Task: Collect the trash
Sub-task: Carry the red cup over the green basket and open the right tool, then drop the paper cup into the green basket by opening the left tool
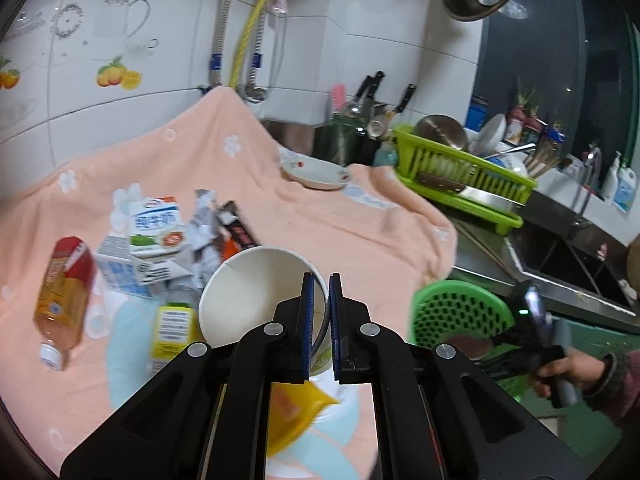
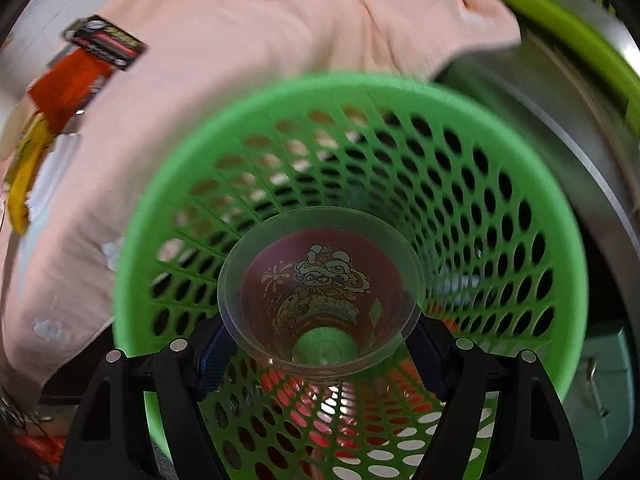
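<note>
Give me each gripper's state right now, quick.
Left gripper: shut on the rim of the white paper cup.
Right gripper: shut on the clear printed cup, over the green basket.

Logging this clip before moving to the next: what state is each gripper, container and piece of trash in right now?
Left gripper: shut on the white paper bowl's wall.
Right gripper: shut on the clear printed plastic cup, at the green perforated basket's mouth.
Orange drink bottle: lying down, capped.
Blue-and-white milk cartons: crushed, piled.
White floral dish: upright, looks empty.
</note>
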Demonstrator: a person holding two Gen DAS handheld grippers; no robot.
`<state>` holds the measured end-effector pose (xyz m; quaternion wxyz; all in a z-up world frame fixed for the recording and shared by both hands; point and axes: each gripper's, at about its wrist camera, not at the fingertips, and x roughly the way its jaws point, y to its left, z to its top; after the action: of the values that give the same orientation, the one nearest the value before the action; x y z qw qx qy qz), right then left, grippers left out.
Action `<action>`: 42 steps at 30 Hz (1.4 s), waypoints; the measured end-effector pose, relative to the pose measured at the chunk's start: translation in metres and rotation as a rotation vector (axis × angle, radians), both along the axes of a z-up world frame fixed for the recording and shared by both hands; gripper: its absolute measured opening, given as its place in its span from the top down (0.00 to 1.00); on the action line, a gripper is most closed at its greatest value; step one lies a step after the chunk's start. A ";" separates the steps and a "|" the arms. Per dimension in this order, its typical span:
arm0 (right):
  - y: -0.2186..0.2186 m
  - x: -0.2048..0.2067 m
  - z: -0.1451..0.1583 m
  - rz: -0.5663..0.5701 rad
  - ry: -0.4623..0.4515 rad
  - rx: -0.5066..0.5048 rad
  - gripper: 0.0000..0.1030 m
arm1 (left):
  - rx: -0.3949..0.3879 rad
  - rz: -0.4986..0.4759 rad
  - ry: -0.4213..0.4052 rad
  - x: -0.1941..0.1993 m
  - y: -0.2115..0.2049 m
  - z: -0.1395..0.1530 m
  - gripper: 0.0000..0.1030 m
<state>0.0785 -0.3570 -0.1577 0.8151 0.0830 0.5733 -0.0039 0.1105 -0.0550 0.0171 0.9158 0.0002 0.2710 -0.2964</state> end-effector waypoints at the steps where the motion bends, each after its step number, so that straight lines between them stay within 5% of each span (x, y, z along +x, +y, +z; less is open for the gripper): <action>1: -0.001 0.001 -0.003 -0.007 0.017 0.009 0.28 | -0.009 -0.013 0.008 -0.001 -0.003 -0.001 0.94; 8: -0.004 0.006 -0.019 -0.027 0.078 0.007 0.28 | -0.036 -0.101 0.036 -0.015 -0.035 -0.009 0.94; 18: -0.018 -0.008 -0.018 -0.041 0.045 0.020 0.22 | -0.038 -0.197 0.063 -0.030 -0.078 -0.020 0.94; 34: -0.034 -0.066 0.090 -0.018 -0.196 -0.101 0.21 | 0.034 -0.340 0.149 -0.050 -0.160 -0.054 0.94; 42: -0.051 -0.087 0.107 -0.047 -0.251 -0.128 0.21 | 0.077 -0.363 0.225 -0.048 -0.188 -0.085 0.94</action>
<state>-0.0090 -0.4077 -0.0504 0.8836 0.0443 0.4636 -0.0493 0.0623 -0.2428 -0.0675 0.8107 0.0508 0.3781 -0.4441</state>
